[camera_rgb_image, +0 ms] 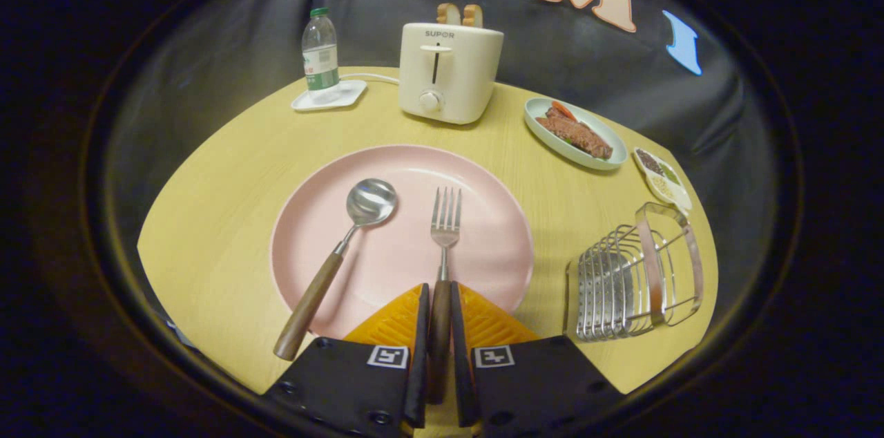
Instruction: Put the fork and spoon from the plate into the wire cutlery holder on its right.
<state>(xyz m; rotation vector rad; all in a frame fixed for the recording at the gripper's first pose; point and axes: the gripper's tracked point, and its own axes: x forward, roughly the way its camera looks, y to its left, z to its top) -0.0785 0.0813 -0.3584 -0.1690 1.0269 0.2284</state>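
Fork [445,237], steel-tined with a wooden handle, is lying on the smooth round pink plate [331,217]; the gripper [439,300] is pinching its handle between both fingers. Beside it on the plate, well apart, the wooden-handled spoon [345,244] is resting. Bare wooden table [228,168] is separating the plate's rim from the wire cutlery holder [632,282] on its right. A toaster [447,72] is standing beyond the plate.
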